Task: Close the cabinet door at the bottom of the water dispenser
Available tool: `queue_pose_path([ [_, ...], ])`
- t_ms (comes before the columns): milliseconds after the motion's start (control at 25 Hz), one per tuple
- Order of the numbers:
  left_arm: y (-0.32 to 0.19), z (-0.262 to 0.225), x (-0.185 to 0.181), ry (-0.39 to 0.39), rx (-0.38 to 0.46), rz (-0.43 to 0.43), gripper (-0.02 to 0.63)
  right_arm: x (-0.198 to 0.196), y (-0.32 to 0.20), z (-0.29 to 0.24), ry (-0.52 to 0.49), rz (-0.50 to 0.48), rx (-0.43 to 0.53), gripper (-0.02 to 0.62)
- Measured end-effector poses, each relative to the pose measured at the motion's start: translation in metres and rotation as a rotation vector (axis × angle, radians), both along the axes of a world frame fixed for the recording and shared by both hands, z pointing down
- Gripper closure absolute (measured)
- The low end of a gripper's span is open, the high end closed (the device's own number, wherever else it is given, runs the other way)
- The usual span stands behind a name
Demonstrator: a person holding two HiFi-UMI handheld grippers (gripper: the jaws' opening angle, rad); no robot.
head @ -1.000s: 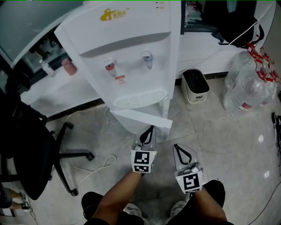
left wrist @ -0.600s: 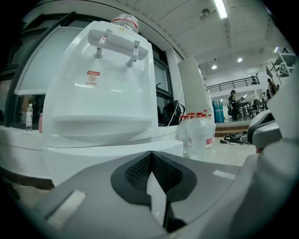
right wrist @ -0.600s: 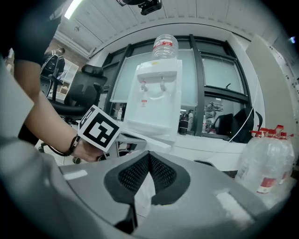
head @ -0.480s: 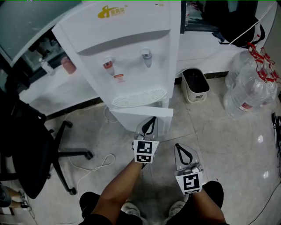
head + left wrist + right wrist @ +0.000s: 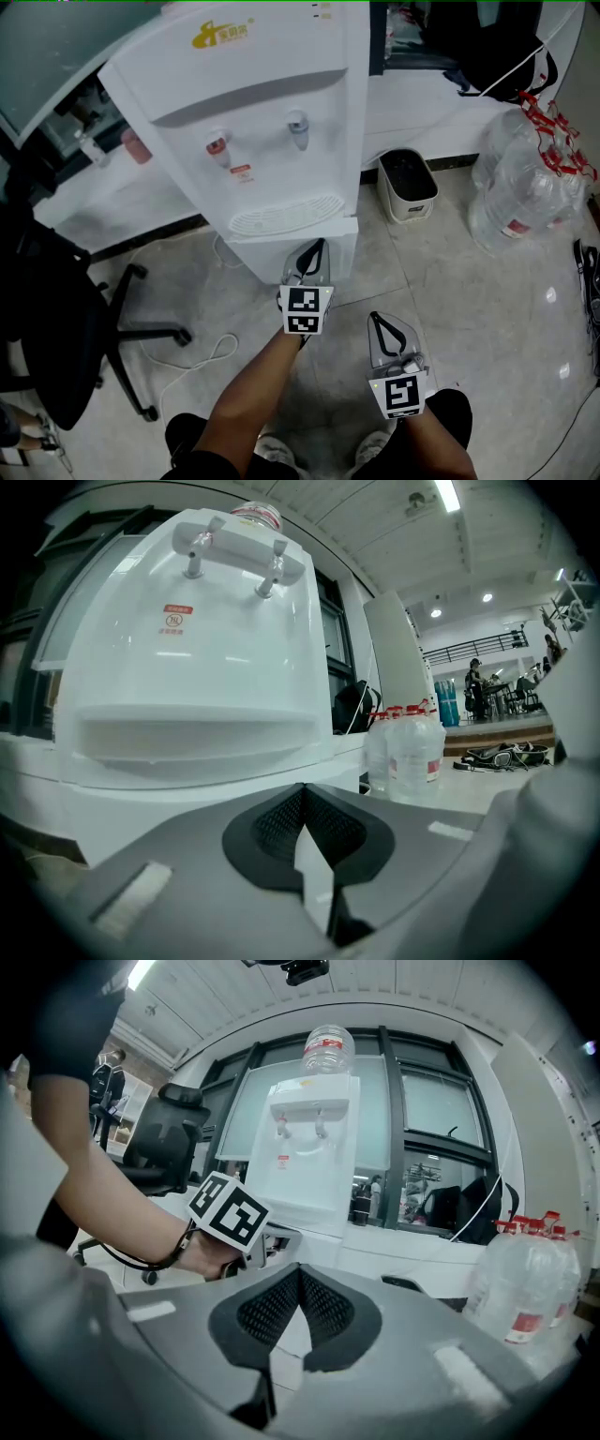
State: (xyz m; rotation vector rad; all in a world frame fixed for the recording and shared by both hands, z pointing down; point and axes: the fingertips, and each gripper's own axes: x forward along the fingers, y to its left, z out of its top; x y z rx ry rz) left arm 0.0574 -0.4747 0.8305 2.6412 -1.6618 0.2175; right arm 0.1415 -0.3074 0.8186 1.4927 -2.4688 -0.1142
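Left hand-held gripper [image 5: 315, 251] reaches forward with its jaws brought together at the tips and nothing between them. Those tips rest against the cabinet door [image 5: 267, 255] at the foot of the water dispenser [image 5: 253, 103]. That door lies flush, or very nearly so, with the white front beneath the drip tray [image 5: 286, 214] (whether it has latched cannot be told). Right hand-held gripper [image 5: 378, 321] hangs back over the floor [image 5: 487, 309], nearer the person, its jaws likewise closed on nothing.

A small waste bin [image 5: 408, 186] stands on the floor just to the dispenser's right; it is dark inside and its contents cannot be made out. Farther right, large clear water bottles [image 5: 525, 183] with red caps are grouped on the floor. Their red and white labels are too small to read. In the right gripper view an upturned bottle [image 5: 328, 1051] sits on top of the dispenser.

A gold logo [image 5: 223, 35] marks the dispenser's upper front, its characters illegible. A small red label [image 5: 241, 172] sits below the red tap [image 5: 216, 146]; its print cannot be read.
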Motion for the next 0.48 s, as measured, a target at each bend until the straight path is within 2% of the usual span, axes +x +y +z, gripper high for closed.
queue_pose_path([
  [240,-0.014,-0.001,0.002,-0.011,0.008,-0.009,0.588,0.004,0.0,-0.001,0.019,-0.003,-0.01,0.592],
  [480,-0.027,-0.001,0.0,-0.034,0.008,-0.024,0.588,0.016,-0.002,-0.004,-0.019,0.031,-0.014,0.592],
])
